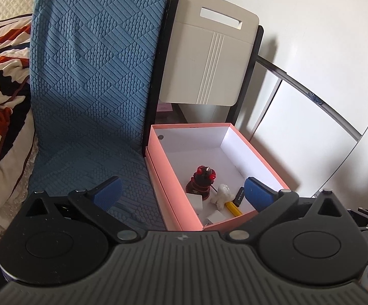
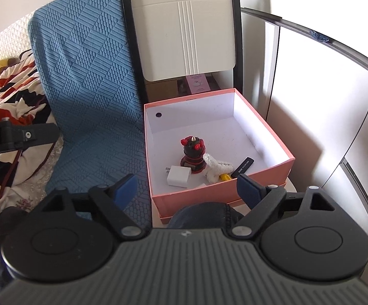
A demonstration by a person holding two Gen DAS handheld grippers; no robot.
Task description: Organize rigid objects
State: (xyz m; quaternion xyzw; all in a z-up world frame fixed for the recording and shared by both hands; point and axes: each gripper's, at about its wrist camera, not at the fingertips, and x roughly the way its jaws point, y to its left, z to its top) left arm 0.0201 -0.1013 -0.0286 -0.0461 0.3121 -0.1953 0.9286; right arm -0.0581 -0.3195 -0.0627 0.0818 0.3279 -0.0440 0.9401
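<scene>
A pink box [image 1: 168, 185] [image 2: 260, 175] with a white inside stands open beside a blue textured cushion [image 1: 92, 96] [image 2: 87, 81]. In it lie a red-and-black figurine [image 1: 201, 181] [image 2: 193, 156], a white charger block [image 2: 179, 176] [image 1: 194, 199], a white fluffy piece [image 1: 222, 194] [image 2: 215, 167], a yellow stick [image 1: 233, 208] [image 2: 226, 176] and a small black stick [image 1: 240, 195] [image 2: 243, 166]. My left gripper [image 1: 182, 194] stands open over the box's near left corner, nothing between its pads. My right gripper [image 2: 186, 186] stands open just before the box's near wall, also empty.
A cream folding chair back [image 1: 209, 50] [image 2: 184, 30] in a black frame rises behind the box. A patterned blanket [image 1: 1, 76] [image 2: 13, 94] lies at the left. A white wall and metal-framed panels [image 1: 311, 132] [image 2: 323, 89] close the right side. A dark-clad knee [image 2: 204, 213] shows under my right gripper.
</scene>
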